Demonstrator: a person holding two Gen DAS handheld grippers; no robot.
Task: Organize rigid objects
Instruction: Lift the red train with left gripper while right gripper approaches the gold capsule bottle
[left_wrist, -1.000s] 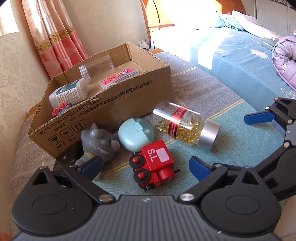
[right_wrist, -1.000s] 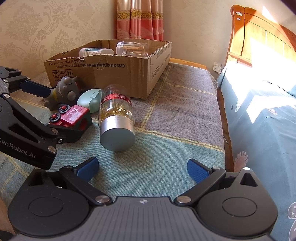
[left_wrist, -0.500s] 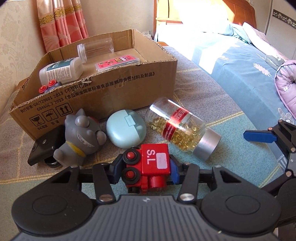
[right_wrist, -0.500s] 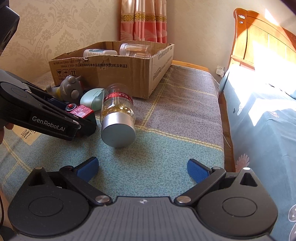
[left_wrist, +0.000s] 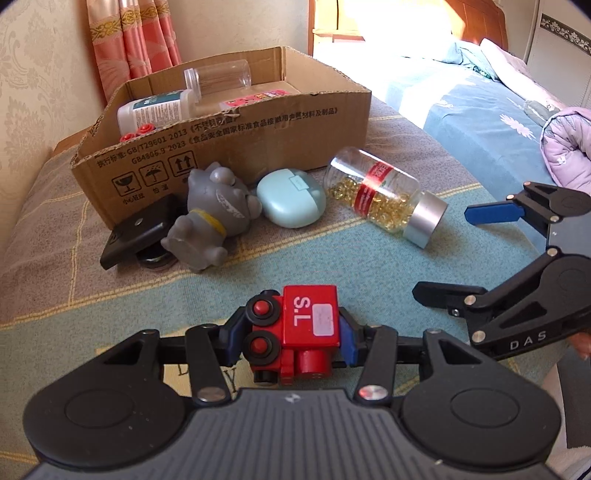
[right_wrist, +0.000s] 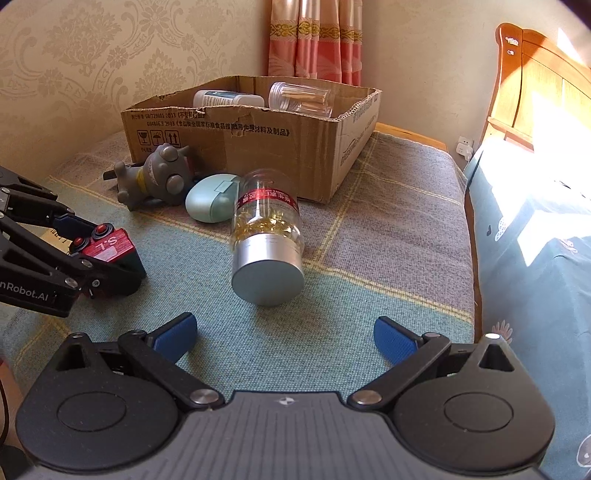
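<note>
My left gripper (left_wrist: 291, 338) is shut on a red toy train (left_wrist: 303, 332) marked "S.L" and holds it above the blanket; the train also shows in the right wrist view (right_wrist: 107, 245). My right gripper (right_wrist: 284, 338) is open and empty, just in front of a capsule bottle (right_wrist: 266, 236) that lies on its side, silver cap towards me. A grey toy animal (left_wrist: 214, 210), a pale blue case (left_wrist: 291, 201) and a black flat object (left_wrist: 136, 230) lie before the cardboard box (left_wrist: 229, 147).
The box holds a white bottle (left_wrist: 155, 109), a clear jar (left_wrist: 218, 79) and a pink packet (left_wrist: 255, 99). A wall and curtain (right_wrist: 314, 37) stand behind it. A blue bedspread (left_wrist: 461, 96) lies to the right beside a wooden headboard (right_wrist: 543, 81).
My left gripper closed on the red train and lifted it back from the other objects. The right gripper stayed open and moved a little nearer to the capsule bottle.
</note>
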